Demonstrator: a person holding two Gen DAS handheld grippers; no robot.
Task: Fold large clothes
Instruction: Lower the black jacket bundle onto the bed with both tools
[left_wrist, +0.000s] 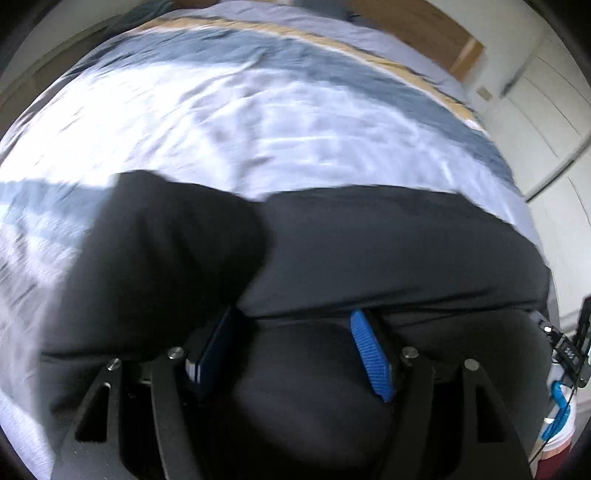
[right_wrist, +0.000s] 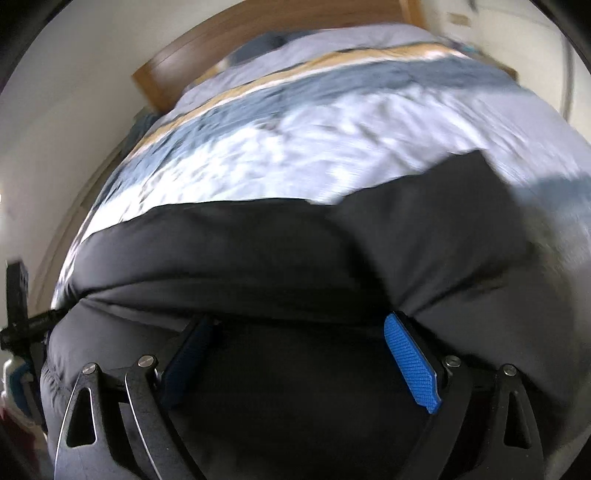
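Left wrist view: the black garment (left_wrist: 369, 251) lies across the near edge of the bed (left_wrist: 258, 122), a sleeve folded over. Both grippers, left (left_wrist: 291, 350) and right (right_wrist: 303, 358), stand wide, nothing pinched. It looks soft, limp, light; its near hem corners seem best to pinch.

A black garment (left_wrist: 369, 251) lies spread on the bed's striped duvet (left_wrist: 221, 122).

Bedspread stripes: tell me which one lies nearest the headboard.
The tan stripe, beyond the blue-grey stripe, which borders the white middle. It runs closest to the wooden headboard.
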